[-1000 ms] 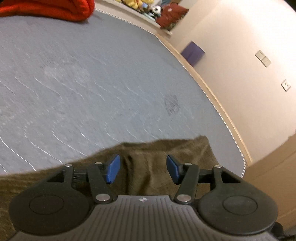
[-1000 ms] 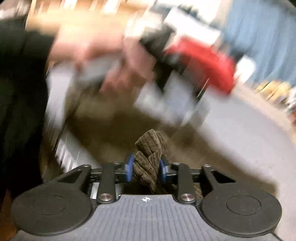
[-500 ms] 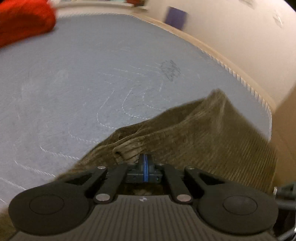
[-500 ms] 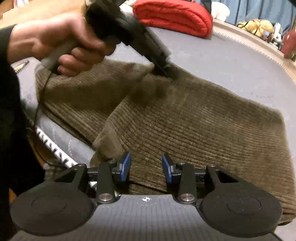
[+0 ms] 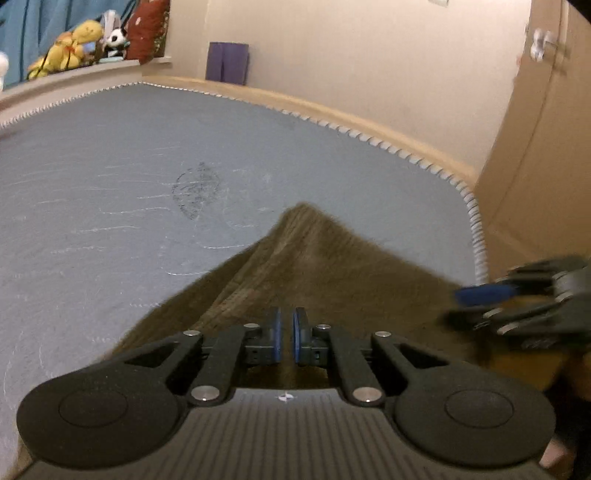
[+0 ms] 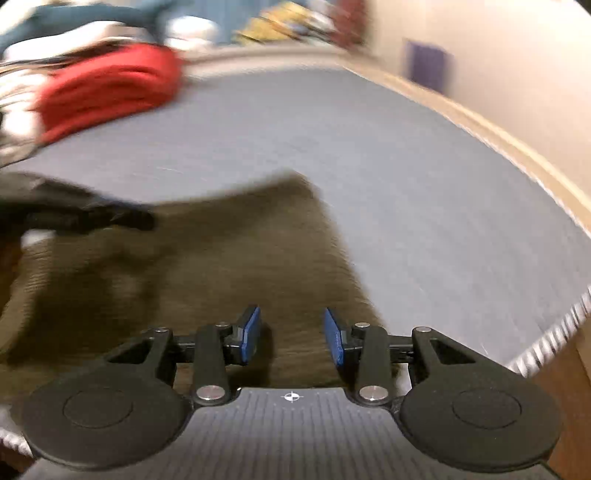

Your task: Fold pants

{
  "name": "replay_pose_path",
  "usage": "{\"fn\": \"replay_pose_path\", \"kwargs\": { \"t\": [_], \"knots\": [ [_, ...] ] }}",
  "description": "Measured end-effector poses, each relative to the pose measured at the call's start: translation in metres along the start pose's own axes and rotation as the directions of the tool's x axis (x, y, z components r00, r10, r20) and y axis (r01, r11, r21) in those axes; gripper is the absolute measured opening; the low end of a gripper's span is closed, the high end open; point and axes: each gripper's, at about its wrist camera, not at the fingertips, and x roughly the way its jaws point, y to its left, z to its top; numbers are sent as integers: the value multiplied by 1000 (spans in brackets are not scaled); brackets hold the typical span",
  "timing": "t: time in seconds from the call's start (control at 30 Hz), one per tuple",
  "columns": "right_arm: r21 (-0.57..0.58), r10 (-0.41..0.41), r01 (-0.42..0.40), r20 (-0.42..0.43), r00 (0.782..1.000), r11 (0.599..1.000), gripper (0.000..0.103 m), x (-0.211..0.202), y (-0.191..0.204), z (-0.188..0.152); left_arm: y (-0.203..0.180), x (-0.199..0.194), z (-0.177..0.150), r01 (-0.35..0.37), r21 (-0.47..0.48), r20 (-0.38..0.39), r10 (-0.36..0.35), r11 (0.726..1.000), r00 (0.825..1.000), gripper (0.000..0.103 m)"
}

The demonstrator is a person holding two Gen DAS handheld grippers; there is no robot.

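Brown corduroy pants (image 5: 325,266) lie folded on the grey mattress (image 5: 110,177) near its front corner. They also show in the right wrist view (image 6: 229,258), which is blurred. My left gripper (image 5: 287,336) sits low over the pants with its blue pads a narrow gap apart and nothing visibly between them. My right gripper (image 6: 291,334) is open and empty above the pants' near edge; it also shows blurred at the right of the left wrist view (image 5: 517,302). The left gripper shows as a dark blur in the right wrist view (image 6: 74,214).
A red folded garment (image 6: 107,88) lies at the far left of the mattress. Stuffed toys (image 5: 70,51) and a red cushion (image 5: 147,29) sit on a ledge at the back. A purple object (image 5: 227,62) leans on the wall. The mattress edge (image 5: 476,229) is close on the right.
My right gripper let go of the bunched pants and opened, then swung to the right. My left gripper shut on a fold, and its pads now stand slightly apart over the flattened cloth.
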Motion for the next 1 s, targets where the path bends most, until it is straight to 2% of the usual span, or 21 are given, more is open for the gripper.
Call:
{"fn": "replay_pose_path", "kwargs": {
  "t": [0.03,0.07,0.13,0.17,0.23,0.27,0.3,0.33,0.37,0.43,0.47,0.53,0.57,0.6,0.63,0.67,0.7,0.77,0.87,0.93,1.0],
  "knots": [
    [28,-12,12,-13,1000,1000,28,2,-6,-3,3,15,1,-91,4,-31,91,996,995,3],
    [42,-26,26,-15,1000,999,20,6,-8,-5,17,27,0,-94,-59,-56,90,994,994,3],
    [70,-75,74,19,997,995,21,-2,-13,-8,31,27,-1,-58,-178,-42,51,982,998,3],
    [88,-106,103,40,994,991,30,-8,-16,-8,26,24,1,-70,-165,-43,64,984,997,2],
    [145,-166,155,70,984,977,46,-15,-26,-8,11,7,5,-117,-87,4,117,989,993,5],
    [176,-155,140,74,985,974,53,-15,-37,-9,10,-4,7,-122,-72,28,125,990,992,12],
    [183,-125,112,60,990,977,57,-12,-41,-10,13,-10,9,-106,-87,41,109,991,993,15],
    [176,-77,71,28,997,982,68,-7,-44,-13,17,-19,11,-85,-115,56,91,990,994,17],
    [172,-12,16,-23,1000,985,73,4,-47,-15,22,-28,11,-70,-145,71,81,987,994,22],
    [215,42,-26,-69,997,976,73,16,-53,-21,29,-42,11,-74,-169,93,91,983,992,31],
    [256,66,-46,-70,995,966,72,20,-56,-24,32,-52,11,-78,-177,104,97,981,990,32],
    [307,113,-88,-65,992,948,61,21,-60,-23,38,-76,9,-67,-200,122,93,978,988,33],
    [313,108,-85,-57,993,946,49,17,-58,-20,40,-86,9,-57,-214,127,86,975,988,39],
    [316,106,-87,-43,993,945,45,12,-56,-18,39,-96,10,-48,-226,130,79,973,988,43],
    [320,105,-88,-35,994,943,36,6,-55,-13,35,-103,13,-38,-238,132,71,970,989,54],
    [333,102,-88,-23,995,939,34,-2,-54,-14,36,-116,12,-28,-249,129,62,968,990,64],
    [338,93,-85,-8,996,937,30,-10,-52,-15,35,-128,12,-31,-260,116,63,965,991,68],
    [301,72,-79,35,997,950,27,-25,-41,-6,35,-149,11,-66,-292,73,91,954,993,82],
    [185,81,-104,125,989,977,26,-56,-7,3,41,-176,-1,-96,-400,16,111,911,994,84],
    [3,97,-100,212,973,995,26,-84,28,0,46,-198,-13,-40,-470,38,65,882,997,86],
    [-200,153,-96,290,945,975,26,-109,72,-12,49,-219,-22,12,-516,100,46,857,994,89]
  ]
}}
